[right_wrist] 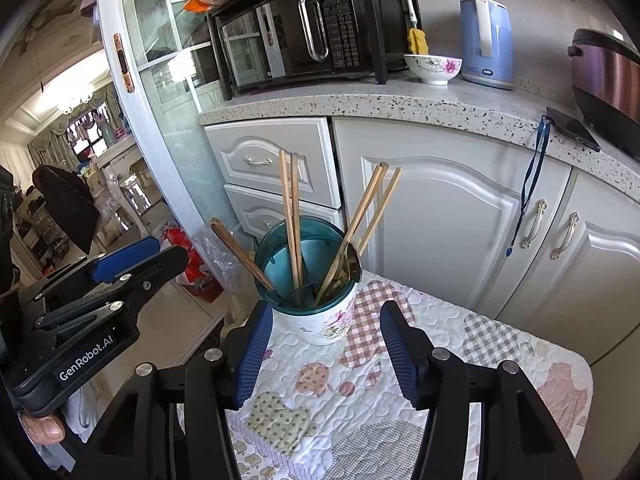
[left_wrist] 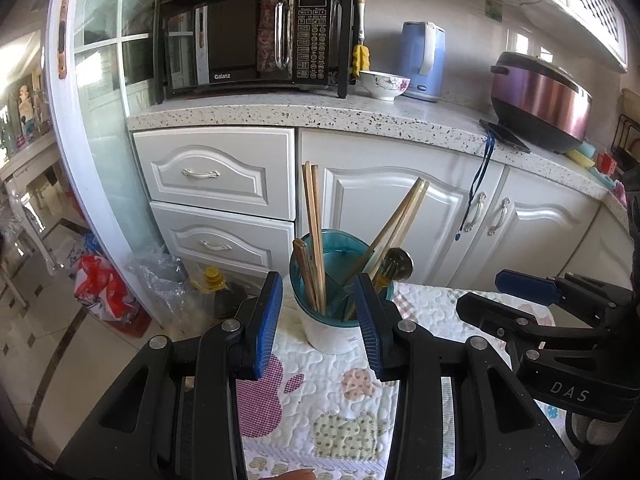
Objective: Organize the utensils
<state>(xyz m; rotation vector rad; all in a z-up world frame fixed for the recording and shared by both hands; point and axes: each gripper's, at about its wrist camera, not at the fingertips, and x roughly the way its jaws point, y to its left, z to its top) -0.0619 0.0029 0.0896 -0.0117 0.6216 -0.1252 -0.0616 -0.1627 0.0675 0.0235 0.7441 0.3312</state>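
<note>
Jaws released on both my left gripper (left_wrist: 318, 320) and right gripper (right_wrist: 326, 350), nothing held; chopsticks (right_wrist: 290, 216) sit in white floral utensil holder (right_wrist: 320, 322) on quilted surface (right_wrist: 360, 400). Step judged finishing; next: withdraw clear.

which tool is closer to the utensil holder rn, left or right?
Left. The left tool has the utensil holder between its open fingers; the right tool sits just short of it, open, not touching.

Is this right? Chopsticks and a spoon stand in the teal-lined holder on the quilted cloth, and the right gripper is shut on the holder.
Not quite. The right gripper is open; its pads stand clear of the holder, as the right wrist view shows. The chopsticks, spoon and quilted cloth are as stated.
</note>
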